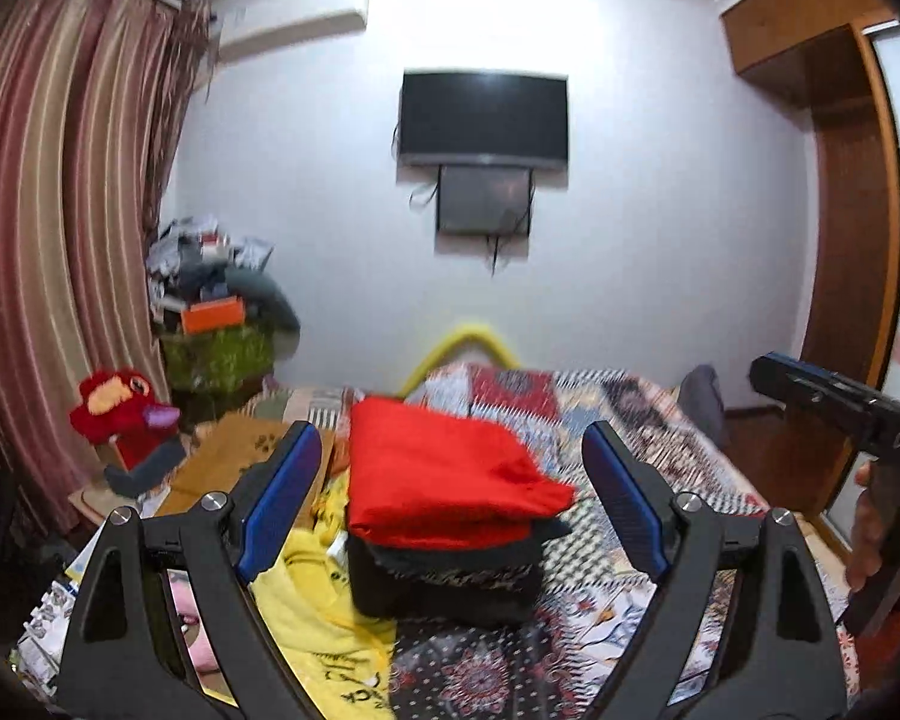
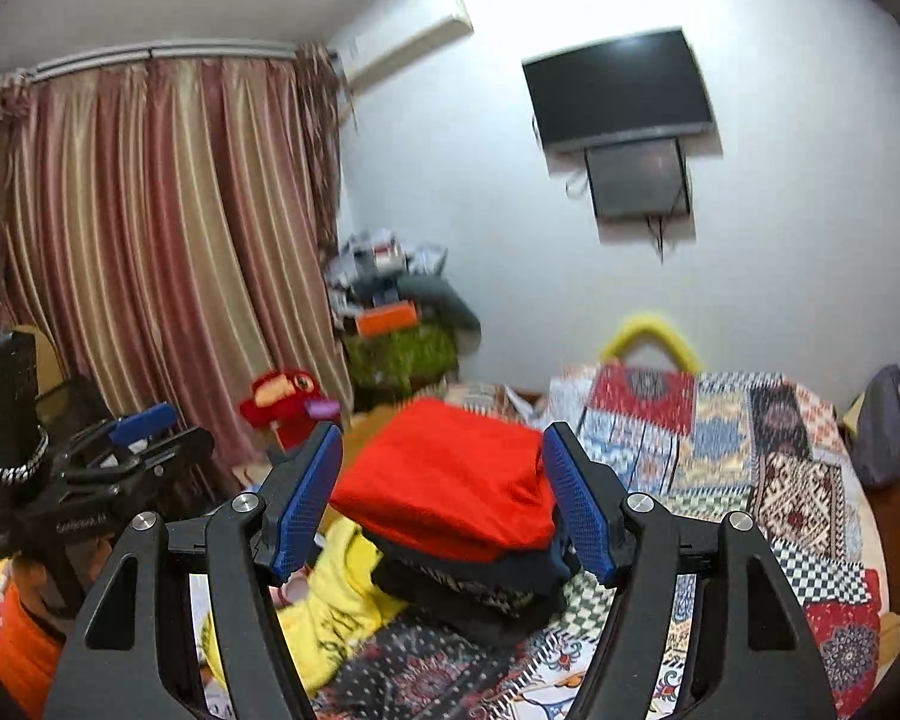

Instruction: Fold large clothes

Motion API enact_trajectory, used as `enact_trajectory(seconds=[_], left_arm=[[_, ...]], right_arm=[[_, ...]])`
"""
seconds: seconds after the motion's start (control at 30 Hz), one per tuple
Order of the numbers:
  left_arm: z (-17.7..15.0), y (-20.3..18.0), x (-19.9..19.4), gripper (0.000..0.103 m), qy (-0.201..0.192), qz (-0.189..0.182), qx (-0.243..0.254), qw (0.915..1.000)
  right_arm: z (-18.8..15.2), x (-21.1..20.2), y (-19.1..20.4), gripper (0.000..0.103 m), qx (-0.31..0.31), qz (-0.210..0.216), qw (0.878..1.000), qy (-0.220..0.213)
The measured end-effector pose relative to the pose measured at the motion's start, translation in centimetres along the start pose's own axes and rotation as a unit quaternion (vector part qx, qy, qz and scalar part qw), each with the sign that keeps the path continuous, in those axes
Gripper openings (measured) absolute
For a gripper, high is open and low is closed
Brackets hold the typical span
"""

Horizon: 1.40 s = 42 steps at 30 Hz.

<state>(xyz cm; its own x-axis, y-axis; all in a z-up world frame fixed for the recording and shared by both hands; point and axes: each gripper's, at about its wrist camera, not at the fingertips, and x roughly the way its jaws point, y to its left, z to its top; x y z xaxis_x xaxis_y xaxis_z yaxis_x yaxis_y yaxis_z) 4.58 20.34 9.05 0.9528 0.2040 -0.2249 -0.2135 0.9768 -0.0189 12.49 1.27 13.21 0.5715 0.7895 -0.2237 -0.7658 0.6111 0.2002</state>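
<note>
A folded red garment [image 1: 444, 474] tops a stack of dark folded clothes [image 1: 444, 576] on the patchwork bed [image 1: 660, 420]. A yellow garment with black lettering [image 1: 312, 606] lies crumpled against the stack's left side. My left gripper [image 1: 450, 438] hovers before the stack, jaws wide open, pads touching nothing. In the right wrist view the red garment [image 2: 450, 480] and dark stack [image 2: 480, 594] show between the fingers of my right gripper [image 2: 441, 438], which is open and clear of them. The two grippers see each other: right gripper [image 1: 765, 369] at the frame's right, left gripper [image 2: 162, 429] at the left.
A red plush bird [image 1: 120, 408] sits left of the bed by striped curtains [image 1: 60, 240]. A cluttered pile [image 1: 216, 300] fills the corner. A TV [image 1: 483, 117] hangs on the far wall, and a wooden wardrobe [image 1: 852, 210] stands right. A grey bag [image 2: 882, 426] rests beyond the bed.
</note>
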Motion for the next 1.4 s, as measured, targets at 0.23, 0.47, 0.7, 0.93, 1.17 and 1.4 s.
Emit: enact_trajectory(seconds=[0.23,0.47,0.7,0.93,1.17,1.4], left_arm=[[-0.4,-2.9,-5.2,0.089,-0.063,0.01,0.008,0.9979],[-1.9,-3.8,-7.5,0.097,-0.081,0.036,0.0,0.996],[-2.6,-2.8,-7.3,0.102,-0.074,0.046,-0.024,0.9959],[-2.9,-2.6,-7.1,0.103,-0.072,0.052,-0.026,0.9957],[-3.5,-2.9,-6.9,0.103,-0.066,0.052,-0.021,0.9963],[-3.3,-2.6,-6.5,0.103,-0.063,0.054,-0.025,0.9962]], right_arm=[[-0.3,-3.3,2.1,0.066,-0.013,-0.005,0.999,-0.043],[-1.3,-4.5,3.2,0.075,-0.029,-0.024,0.998,-0.056],[-1.7,-4.7,4.0,0.094,-0.049,-0.071,0.994,-0.068],[-1.8,-5.0,4.2,0.103,-0.057,-0.094,0.991,-0.075],[-2.2,-4.8,4.0,0.103,-0.054,-0.093,0.992,-0.064],[-2.4,-4.8,3.8,0.103,-0.052,-0.092,0.993,-0.055]])
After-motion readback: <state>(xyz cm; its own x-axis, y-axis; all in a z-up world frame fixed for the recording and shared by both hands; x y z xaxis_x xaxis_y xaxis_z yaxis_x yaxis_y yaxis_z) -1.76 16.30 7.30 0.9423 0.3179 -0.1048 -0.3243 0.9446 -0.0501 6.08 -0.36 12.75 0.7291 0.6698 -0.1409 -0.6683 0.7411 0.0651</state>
